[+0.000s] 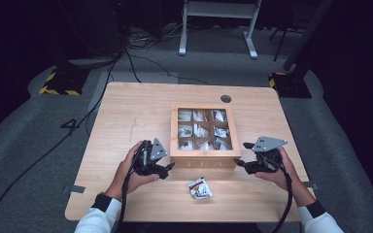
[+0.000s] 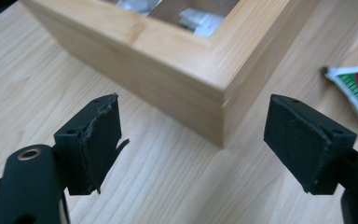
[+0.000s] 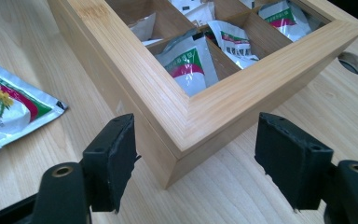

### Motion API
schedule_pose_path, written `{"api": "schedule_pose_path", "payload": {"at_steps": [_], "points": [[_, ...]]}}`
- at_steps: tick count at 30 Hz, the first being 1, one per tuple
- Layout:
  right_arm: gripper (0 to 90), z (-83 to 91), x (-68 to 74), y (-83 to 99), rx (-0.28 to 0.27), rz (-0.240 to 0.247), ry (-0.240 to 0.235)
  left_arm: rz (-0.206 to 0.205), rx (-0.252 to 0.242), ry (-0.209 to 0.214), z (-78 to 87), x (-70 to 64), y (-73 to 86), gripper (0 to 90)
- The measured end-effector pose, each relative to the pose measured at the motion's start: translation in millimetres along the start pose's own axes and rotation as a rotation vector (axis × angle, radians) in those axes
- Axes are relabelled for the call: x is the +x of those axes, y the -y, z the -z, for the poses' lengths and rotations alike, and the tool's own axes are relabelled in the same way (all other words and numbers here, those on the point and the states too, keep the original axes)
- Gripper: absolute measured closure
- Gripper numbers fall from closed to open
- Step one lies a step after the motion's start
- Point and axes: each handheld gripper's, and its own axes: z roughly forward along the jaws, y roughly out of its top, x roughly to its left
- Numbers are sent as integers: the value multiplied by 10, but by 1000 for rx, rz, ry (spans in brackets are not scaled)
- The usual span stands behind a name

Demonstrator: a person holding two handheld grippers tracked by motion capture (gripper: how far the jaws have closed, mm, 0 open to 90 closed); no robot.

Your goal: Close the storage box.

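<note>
A square wooden box [image 1: 204, 158] with little rooms full of shiny packets sits mid-table [image 1: 126, 116]. The left gripper [image 1: 164, 168] and right gripper [image 1: 242, 155] gape wide beside its front corners, holding nothing.

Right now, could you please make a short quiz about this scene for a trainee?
1. True or false: the wooden tea box stands between the left tool and the right tool.
2. Where is the loose sachet? A) inside the box B) on the table in front of the box C) held in a tool
3. Fill in: both tools are ____.

Key: 1 true; 2 B; 3 open.
</note>
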Motion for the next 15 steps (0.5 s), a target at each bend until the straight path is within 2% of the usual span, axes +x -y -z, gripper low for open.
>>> {"api": "schedule_pose_path", "payload": {"at_steps": [5, 10, 15], "points": [[280, 44, -7, 40, 7, 3, 22, 5, 3, -21, 66, 28, 98, 206], [277, 87, -36, 111, 19, -9, 41, -15, 19, -41, 124, 30, 178, 223], [266, 119, -62, 205, 31, -16, 59, -17, 42, -47, 145, 25, 273, 215]]}}
